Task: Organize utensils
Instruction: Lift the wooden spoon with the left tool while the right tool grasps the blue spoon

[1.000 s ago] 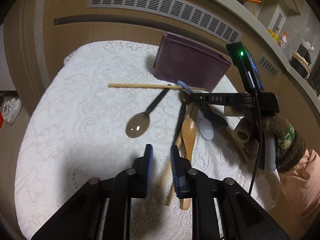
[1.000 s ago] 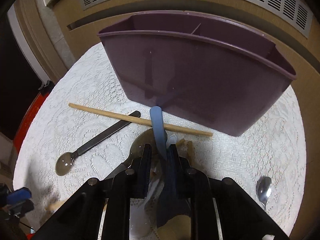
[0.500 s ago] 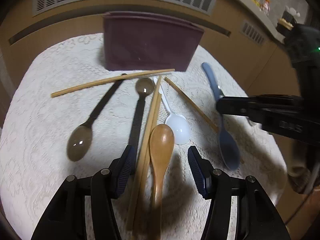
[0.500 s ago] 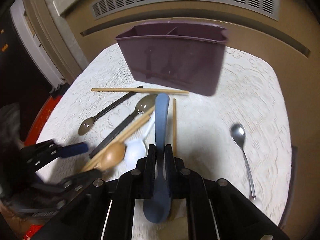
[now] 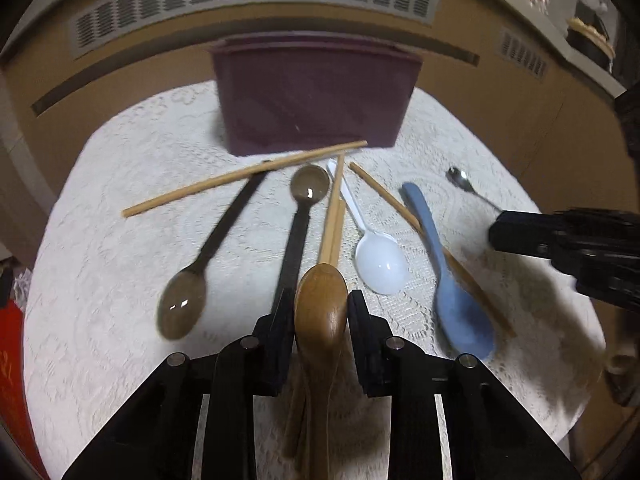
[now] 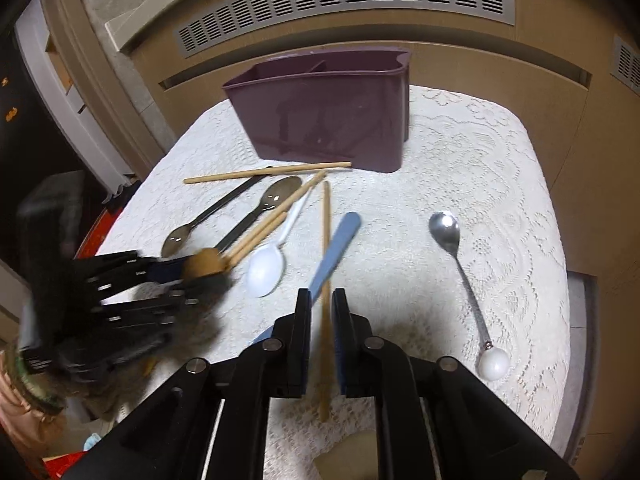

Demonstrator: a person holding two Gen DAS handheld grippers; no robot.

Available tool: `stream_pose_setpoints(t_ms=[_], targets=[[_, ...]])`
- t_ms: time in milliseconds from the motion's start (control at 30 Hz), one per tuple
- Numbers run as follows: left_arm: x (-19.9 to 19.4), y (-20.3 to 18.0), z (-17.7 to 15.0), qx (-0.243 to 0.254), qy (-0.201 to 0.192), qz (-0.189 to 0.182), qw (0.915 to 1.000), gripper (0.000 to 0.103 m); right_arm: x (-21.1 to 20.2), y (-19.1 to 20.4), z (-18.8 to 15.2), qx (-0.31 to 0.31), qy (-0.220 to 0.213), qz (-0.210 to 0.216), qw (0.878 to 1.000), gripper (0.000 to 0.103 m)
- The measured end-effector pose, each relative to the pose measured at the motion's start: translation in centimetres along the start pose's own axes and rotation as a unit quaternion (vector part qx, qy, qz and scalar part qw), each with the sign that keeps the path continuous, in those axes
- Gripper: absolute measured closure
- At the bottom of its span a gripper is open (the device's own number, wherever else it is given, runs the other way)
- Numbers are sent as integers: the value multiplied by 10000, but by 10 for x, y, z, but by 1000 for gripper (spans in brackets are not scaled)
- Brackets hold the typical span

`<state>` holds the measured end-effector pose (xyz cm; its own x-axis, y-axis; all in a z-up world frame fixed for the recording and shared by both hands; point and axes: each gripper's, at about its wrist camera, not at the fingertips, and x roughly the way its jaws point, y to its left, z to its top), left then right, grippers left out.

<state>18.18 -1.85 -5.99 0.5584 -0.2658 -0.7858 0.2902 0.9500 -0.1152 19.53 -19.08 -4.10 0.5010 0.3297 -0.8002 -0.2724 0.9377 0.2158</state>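
My left gripper [image 5: 320, 314] has its jaws closing on the bowl of a wooden spoon [image 5: 320, 300], and both pads touch it. The right wrist view shows that gripper, blurred, at the left. The blue spoon [image 5: 460, 312] lies loose on the lace cloth, across a chopstick [image 6: 326, 240]. My right gripper [image 6: 322, 304] hovers over them with its jaws opening and gripping nothing. The purple caddy [image 6: 328, 120] stands at the back. A white plastic spoon [image 5: 382, 264], two dark-handled spoons [image 5: 182, 308] and more chopsticks [image 5: 240, 178] lie in front of it.
A metal spoon [image 6: 444, 228] with a white ball end lies apart on the right. The lace-covered table [image 5: 100, 240] drops off at rounded edges on both sides. A wood-panelled wall with vent grilles [image 6: 344, 4] rises just behind the caddy.
The left jaws went wide around the wooden spoon, then closed on its bowl. The right gripper carried the blue spoon away from the caddy and let go; the spoon now lies on the cloth.
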Motion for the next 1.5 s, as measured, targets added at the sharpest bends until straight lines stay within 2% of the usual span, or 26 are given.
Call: stream_pose_setpoints(t_ms=[167,233,400,433,467,533,700,800,867,933,1000,1100,1167,1300,1367,1433,1500], targets=[[-39,12,-12,-329,-421,-171,9984,77,23,4,17,245,44,-213,9995,80],[-50,17,-14,-450,-530,-236,9973,92,38,8,25,371,97,-404,9984,79],[-65,24,-17,-528,-700,-230,9959,92,71,17,33,501,319,-876,9944,79],[-65,25,-18,-538,-711,-216,9958,92,72,20,33,441,257,-983,9938,80],[-65,26,-18,-567,-713,-236,9956,92,72,24,33,332,271,-1046,9936,86],[-66,30,-19,-620,-714,-274,9951,92,70,29,30,204,307,-959,9947,91],[-54,32,-20,-641,-441,-336,9964,90,47,36,17,-36,245,-749,9969,91],[-38,36,-19,-690,-233,-36,9973,89,29,34,8,14,169,-593,9981,91],[-26,40,-16,-772,-53,130,9969,84,17,32,3,48,109,-520,9986,91],[-16,42,-15,-829,128,220,9962,65,10,32,-2,91,62,-460,9989,91],[-9,41,-15,-799,223,373,9959,55,3,31,-5,125,26,-395,9991,91],[0,40,-15,-837,352,577,9942,51,-5,31,-12,125,-27,-361,9993,91],[7,41,-14,-879,471,659,9928,51,-6,33,-15,126,-28,-313,9994,91],[13,40,-11,-814,468,753,9927,52,-11,34,-19,115,-76,-284,9995,91],[14,39,-10,-767,400,780,9932,58,-14,34,-20,140,-111,-234,9996,91],[13,39,-11,-717,319,767,9940,76,-18,34,-21,150,-159,-188,9996,91],[7,39,-13,-779,220,681,9944,76,-24,35,-23,144,-217,-147,9996,91]])
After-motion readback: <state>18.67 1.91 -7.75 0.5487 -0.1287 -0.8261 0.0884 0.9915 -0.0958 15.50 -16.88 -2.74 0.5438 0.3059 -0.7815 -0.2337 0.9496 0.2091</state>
